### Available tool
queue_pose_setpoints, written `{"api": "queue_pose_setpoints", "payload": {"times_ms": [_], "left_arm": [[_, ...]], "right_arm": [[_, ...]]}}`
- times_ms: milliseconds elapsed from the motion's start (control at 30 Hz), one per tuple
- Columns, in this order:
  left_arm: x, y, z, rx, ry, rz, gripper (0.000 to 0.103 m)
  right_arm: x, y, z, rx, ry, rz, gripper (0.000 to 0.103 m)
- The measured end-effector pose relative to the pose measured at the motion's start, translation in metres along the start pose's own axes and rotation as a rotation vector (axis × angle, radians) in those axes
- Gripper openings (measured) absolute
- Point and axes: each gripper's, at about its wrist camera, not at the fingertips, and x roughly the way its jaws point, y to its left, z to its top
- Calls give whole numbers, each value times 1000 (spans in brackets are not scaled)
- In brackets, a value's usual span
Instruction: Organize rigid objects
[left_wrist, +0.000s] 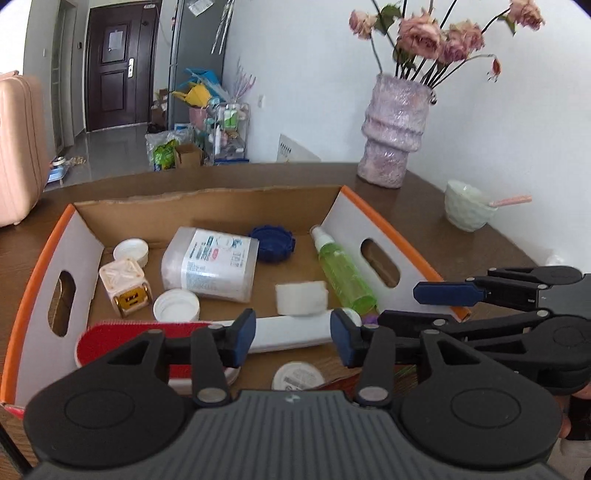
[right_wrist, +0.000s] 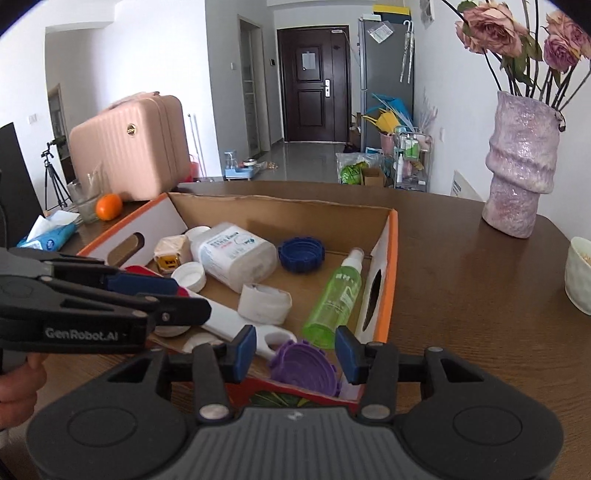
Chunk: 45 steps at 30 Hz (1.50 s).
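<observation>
1. Nearest, the left gripper (left_wrist: 293, 336) hangs over the near edge of the cardboard box (left_wrist: 207, 195), jaws partly open with nothing between the blue pads; no pad touches anything.
2. Just past its fingertips lies a long white handle (left_wrist: 291, 330), running left to right across the gripper's line, joined at the left to a red brush head (left_wrist: 122, 332). Its long axis lies crosswise to the jaws, so a grip across its width looks the natural one.
3. Beside it, the right gripper (right_wrist: 295, 350) hovers at the box's near right corner, also partly open and empty. A purple cap (right_wrist: 304, 363) sits right below and between its fingertips, closer to this hand than to the other.
4. Further in on the right, a green spray bottle (left_wrist: 341, 267) lies on its side along the right wall, nozzle pointing away; the right hand is nearer to it.
5. Mid-box sit a white roll (left_wrist: 301, 297), a white lid (left_wrist: 176, 305) and a small cube-shaped charger (left_wrist: 123, 286).
6. Beyond those, a large clear bottle (left_wrist: 210, 264) lies flat, with a blue cap (left_wrist: 272, 243) behind it near the far wall.
7. Outside the box, a pink vase (left_wrist: 393, 133) stands well apart on the table (left_wrist: 461, 251).
</observation>
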Motion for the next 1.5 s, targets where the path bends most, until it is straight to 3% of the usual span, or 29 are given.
{"api": "queue_pose_setpoints", "payload": {"times_ms": [300,533,667,767,933,1033,1200,1500], "left_arm": [[-59,4,19,7,-93,79,53],[-133,-3,11,45,-189,190,58],[-175,-11,-6,76,-261,274,64],[-204,-16,-21,83,-312,326,68],[-250,-25,-56,58,-438,369,95],[-265,-30,-75,67,-486,396,100],[-277,-34,-99,64,-488,391,102],[-297,-35,-127,45,-506,392,103]], "right_arm": [[-40,2,20,26,-91,-9,51],[-100,21,28,6,-165,-16,52],[-136,38,22,-22,-214,-25,60],[-163,49,11,-49,-271,-37,72],[-197,62,-21,-51,-406,-82,91],[-211,70,-43,-51,-486,-119,103],[-225,77,-66,-14,-528,-126,103],[-241,87,-94,22,-530,-132,103]]}}
